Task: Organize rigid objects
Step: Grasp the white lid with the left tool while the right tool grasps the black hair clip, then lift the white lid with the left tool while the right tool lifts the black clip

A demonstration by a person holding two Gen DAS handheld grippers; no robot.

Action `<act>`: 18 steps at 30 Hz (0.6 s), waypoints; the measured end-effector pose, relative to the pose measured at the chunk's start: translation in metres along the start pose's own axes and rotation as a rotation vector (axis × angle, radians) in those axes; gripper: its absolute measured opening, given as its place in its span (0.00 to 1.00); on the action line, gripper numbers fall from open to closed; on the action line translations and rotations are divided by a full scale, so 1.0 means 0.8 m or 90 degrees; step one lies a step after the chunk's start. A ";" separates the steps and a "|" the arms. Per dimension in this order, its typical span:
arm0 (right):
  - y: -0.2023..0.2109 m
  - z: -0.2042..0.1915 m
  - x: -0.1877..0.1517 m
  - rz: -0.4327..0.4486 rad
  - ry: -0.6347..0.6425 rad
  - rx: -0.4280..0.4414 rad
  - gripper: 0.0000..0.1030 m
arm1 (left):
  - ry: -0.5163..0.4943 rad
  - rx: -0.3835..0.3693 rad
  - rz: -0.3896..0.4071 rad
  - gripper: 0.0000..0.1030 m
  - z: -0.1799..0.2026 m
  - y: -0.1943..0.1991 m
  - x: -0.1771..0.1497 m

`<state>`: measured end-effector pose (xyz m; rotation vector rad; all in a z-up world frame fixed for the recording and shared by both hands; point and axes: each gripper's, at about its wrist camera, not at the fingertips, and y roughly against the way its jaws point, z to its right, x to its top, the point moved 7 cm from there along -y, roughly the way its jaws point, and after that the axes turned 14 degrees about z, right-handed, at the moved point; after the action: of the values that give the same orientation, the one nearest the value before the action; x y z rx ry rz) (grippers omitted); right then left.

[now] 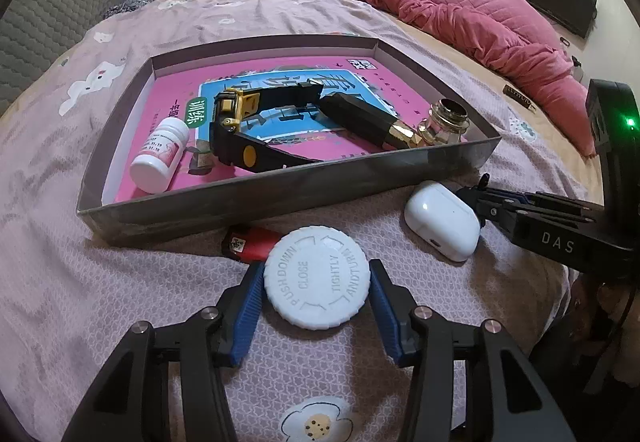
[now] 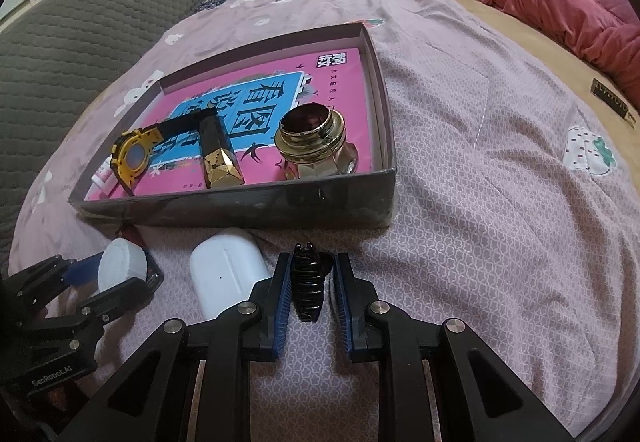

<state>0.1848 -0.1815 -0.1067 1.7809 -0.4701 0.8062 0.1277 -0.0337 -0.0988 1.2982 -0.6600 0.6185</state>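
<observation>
1. Fingers of the left gripper [image 1: 317,292] sit about half open around a white child-proof bottle cap [image 1: 317,277]; the blue pads look to touch its ribbed edge on both sides, so I read it as gripped, probably ready to lift.
2. Fingers of the right gripper [image 2: 308,284] are nearly closed on a black hair claw clip [image 2: 309,288], pinching it across its narrow width.
3. Both held items are low over the bed [image 2: 480,202], just in front of the shallow cardboard tray [image 1: 256,198], near its front wall, likely staged for dropping in.
4. Already in the tray, on a pink book [image 1: 176,90]: white pill bottle [image 1: 160,156] on its side, black-and-yellow watch [image 1: 236,122], black-and-gold lipstick [image 1: 360,118], gold-rimmed glass jar [image 1: 444,122].
5. Still outside on the bed: white earbuds case [image 1: 442,220] beside the right gripper, red lighter [image 1: 250,244] just behind the cap, against the tray wall.
6. Task looks partly done; four loose items are left counting the two held.
</observation>
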 end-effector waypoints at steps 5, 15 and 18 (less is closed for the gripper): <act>0.003 0.003 0.000 0.001 -0.008 0.005 0.20 | 0.009 0.007 0.004 0.49 -0.005 0.003 0.001; 0.015 0.000 0.005 0.020 -0.012 0.017 0.20 | 0.037 -0.001 0.031 0.49 -0.012 0.019 0.012; 0.022 -0.004 0.008 0.030 -0.007 0.024 0.20 | 0.039 0.000 0.040 0.49 -0.013 0.023 0.016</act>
<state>0.1766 -0.1840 -0.0901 1.8150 -0.5092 0.8432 0.1235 -0.0195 -0.0791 1.2567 -0.6529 0.7072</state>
